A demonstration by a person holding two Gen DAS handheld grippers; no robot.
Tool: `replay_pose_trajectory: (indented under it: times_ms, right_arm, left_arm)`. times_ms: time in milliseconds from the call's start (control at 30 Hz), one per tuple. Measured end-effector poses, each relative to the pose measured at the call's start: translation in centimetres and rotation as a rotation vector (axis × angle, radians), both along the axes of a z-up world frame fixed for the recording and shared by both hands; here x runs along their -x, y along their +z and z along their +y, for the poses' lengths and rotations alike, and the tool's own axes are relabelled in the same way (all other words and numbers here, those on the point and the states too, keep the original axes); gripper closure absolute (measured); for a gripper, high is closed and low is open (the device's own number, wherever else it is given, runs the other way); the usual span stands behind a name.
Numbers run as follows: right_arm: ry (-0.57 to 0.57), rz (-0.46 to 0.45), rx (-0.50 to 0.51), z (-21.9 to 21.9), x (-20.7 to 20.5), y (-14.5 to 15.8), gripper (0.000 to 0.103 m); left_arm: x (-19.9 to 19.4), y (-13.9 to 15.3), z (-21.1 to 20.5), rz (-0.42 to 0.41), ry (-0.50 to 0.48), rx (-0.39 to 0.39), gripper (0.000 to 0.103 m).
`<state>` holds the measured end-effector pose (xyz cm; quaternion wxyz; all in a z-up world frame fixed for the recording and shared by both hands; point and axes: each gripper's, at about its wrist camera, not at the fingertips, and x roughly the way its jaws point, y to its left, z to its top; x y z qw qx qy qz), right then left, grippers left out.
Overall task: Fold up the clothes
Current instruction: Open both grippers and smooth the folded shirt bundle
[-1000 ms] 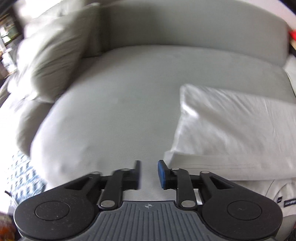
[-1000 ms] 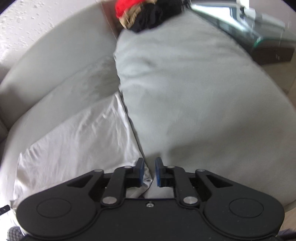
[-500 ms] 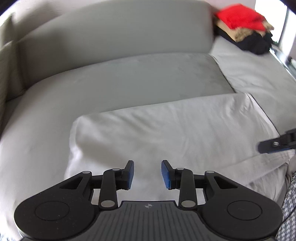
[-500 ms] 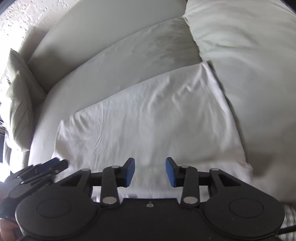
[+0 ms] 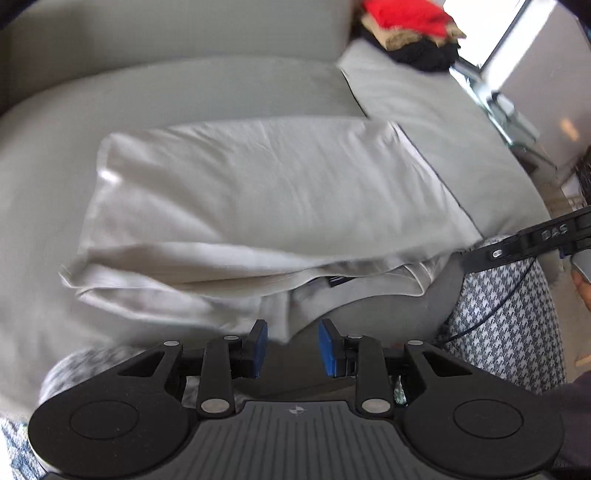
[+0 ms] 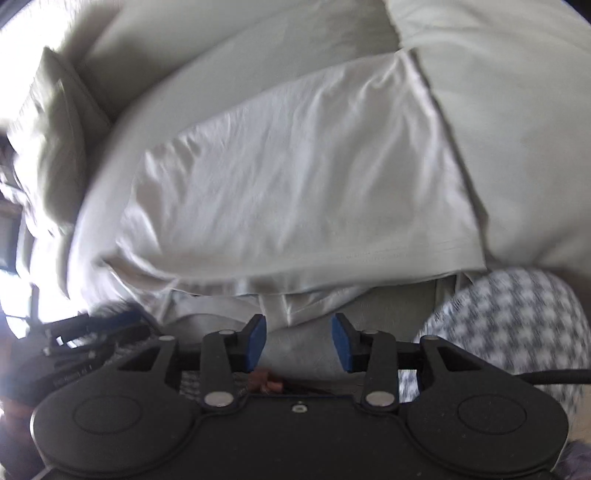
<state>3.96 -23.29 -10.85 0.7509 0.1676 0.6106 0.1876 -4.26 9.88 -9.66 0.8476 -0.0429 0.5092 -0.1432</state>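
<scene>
Left tongs (image 5: pixel 291 347) closing, right tongs (image 6: pixel 299 343) apart, both empty.

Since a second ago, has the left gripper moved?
Yes. The left gripper has swung right along the sofa: the white garment now sits centred ahead, and the clothes pile has come into view.

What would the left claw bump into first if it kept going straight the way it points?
Probably the near hanging edge of the folded white cloth garment on the grey sofa seat. The left claw, its jaws closing with nothing between them, points at that edge, though depth is hard to judge here.
</scene>
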Motion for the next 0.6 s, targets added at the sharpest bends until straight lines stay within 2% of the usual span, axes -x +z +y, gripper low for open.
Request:
replay_pose_trajectory:
  times_ms: [33, 167, 233, 367, 433, 533, 600]
  right_arm:
    - [-0.024, -0.021, -0.018, -0.4, 0.2, 0.5, 0.064]
    - [-0.085, -0.147, 0.022, 0.3, -0.4, 1.2, 0.066]
    - [-0.087, -0.184, 0.013, 1.2, -1.1, 0.6, 0.074]
    - [-0.034, -0.248, 0.113, 3.8, -2.3, -1.4, 0.076]
    - [0.007, -0.250, 0.169, 4.8, -1.7, -2.6, 0.076]
    - [0.090, -0.275, 0.228, 5.3, 0.3, -2.6, 0.075]
    - [0.104, -0.237, 0.221, 4.7, 0.9, -2.0, 0.076]
  left_arm:
    - [0.1, 0.3, 0.1, -0.026, 0.019, -0.018, 0.074]
    - [-1.2, 0.2, -0.6, -0.091, 0.102, -0.057, 0.073]
    - [-2.5, -0.5, -1.5, -0.108, 0.123, -0.064, 0.074]
    - [-3.8, -3.0, -3.4, -0.126, 0.122, -0.143, 0.076]
    - [-3.5, -4.1, -4.0, -0.116, 0.102, -0.166, 0.076]
    - [-1.3, -3.7, -4.1, -0.153, 0.026, -0.198, 0.076]
    - [-0.3, -3.1, -3.4, -0.150, -0.001, -0.197, 0.073]
